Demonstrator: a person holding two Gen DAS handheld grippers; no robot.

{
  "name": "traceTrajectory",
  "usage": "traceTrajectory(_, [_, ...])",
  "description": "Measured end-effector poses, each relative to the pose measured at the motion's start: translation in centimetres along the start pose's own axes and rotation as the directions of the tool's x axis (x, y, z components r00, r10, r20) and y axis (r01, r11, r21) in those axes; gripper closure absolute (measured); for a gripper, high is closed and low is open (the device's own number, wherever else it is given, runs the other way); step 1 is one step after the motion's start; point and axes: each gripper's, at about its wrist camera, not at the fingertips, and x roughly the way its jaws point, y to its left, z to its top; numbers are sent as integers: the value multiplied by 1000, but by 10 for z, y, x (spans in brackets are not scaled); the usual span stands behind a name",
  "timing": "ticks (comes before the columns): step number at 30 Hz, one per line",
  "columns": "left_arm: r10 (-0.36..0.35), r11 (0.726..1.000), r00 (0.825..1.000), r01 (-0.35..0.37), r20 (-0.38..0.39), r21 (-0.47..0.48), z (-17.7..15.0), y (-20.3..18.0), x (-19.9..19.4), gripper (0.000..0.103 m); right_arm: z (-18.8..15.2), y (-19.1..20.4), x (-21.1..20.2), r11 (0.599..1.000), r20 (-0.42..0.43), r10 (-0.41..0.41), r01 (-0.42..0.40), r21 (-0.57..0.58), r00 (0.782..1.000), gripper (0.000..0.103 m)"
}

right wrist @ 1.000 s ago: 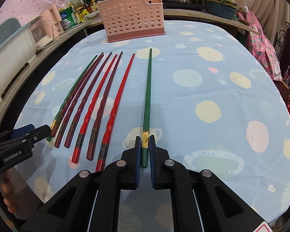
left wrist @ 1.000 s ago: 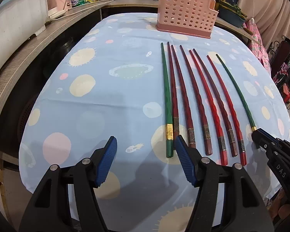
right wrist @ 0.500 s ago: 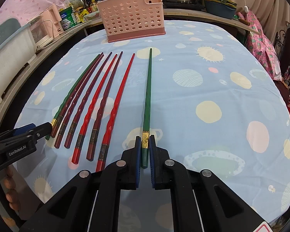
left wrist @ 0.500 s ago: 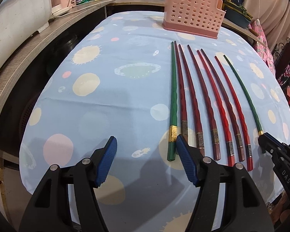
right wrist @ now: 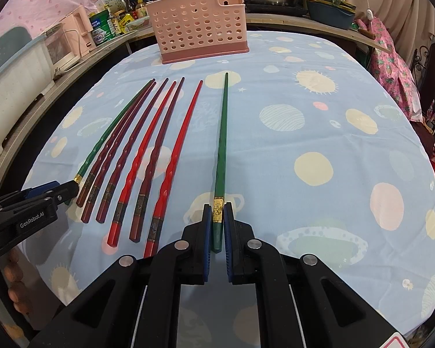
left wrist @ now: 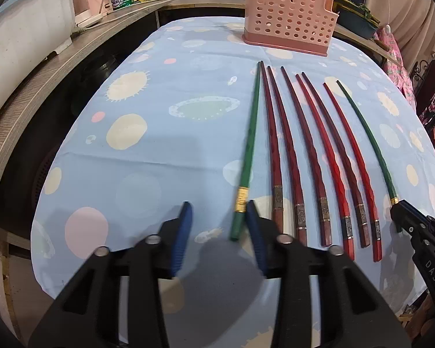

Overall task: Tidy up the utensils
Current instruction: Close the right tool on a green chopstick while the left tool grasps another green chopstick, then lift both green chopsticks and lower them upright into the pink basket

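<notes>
left gripper (left wrist: 217, 226): fingers part-way in, have just been closing; blunt end of the left green chopstick with gold band (left wrist: 248, 156) sits between them, against the right finger, gap on the left side, not pinched yet
right gripper (right wrist: 217, 223): fingers nearly together, clamped on the blunt end of the right green chopstick with gold band (right wrist: 221, 148), lower centre of right wrist view
chopstick state: both green ones lie flat on the blue spotted tabletop (left wrist: 165, 133); left one angled away from the row
red chopsticks (right wrist: 156, 150): six dark and bright red ones between the two green, untouched
holder: pink perforated plastic basket (right wrist: 200, 32), top centre, upright, looks empty as far as I can see
step: likely pairing the greens, left grab in progress
how to do it well: finish the left squeeze just behind the gold band, centre the stick in the pads first so it doesn't skid sideways; lift both ends together, keep tips forward toward basket
risk: thin stick may roll out or knock the neighbouring dark red one
</notes>
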Motion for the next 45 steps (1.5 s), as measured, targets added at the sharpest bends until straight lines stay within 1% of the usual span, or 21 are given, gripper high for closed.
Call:
traceTrajectory(1, [-2, 1000, 1000, 2, -2, -3, 1, 1, 0, 78, 0, 0, 0, 1000, 0, 0, 0, 0, 1000, 95])
traceTrajectory(3, [-8, 1000, 1000, 8, -5, -8, 1, 2, 0, 88, 0, 0, 0, 1000, 0, 0, 0, 0, 1000, 95])
traceTrajectory(5, [-13, 1000, 1000, 13, -8, -7, 1, 2, 0, 92, 0, 0, 0, 1000, 0, 0, 0, 0, 1000, 95])
traceTrajectory(11, [-24, 1000, 1000, 24, -16, -8, 1, 3, -1, 94, 0, -1, 0, 1000, -1, 2, -2, 5, 1000, 96])
traceTrajectory(17, [-17, 1000, 1000, 17, -22, -15, 1, 4, -3, 95, 2, -5, -2, 1000, 1, 4, -4, 24, 1000, 96])
traceTrajectory(30, [-4, 999, 1000, 4, -8, -33, 11, 9, -16, 95, 13, -20, -18, 999, 39, -9, 7, 53, 999, 96])
traceTrajectory(38, [-21, 999, 998, 24, 57, -49, 34, 13, -43, 96, 41, -35, -42, 996, 112, -13, 4, 86, 994, 96])
traceTrajectory(45, [-32, 996, 990, 42, 135, -75, 62, 20, -72, 96, 69, -48, -66, 993, 188, -2, -20, 116, 982, 96])
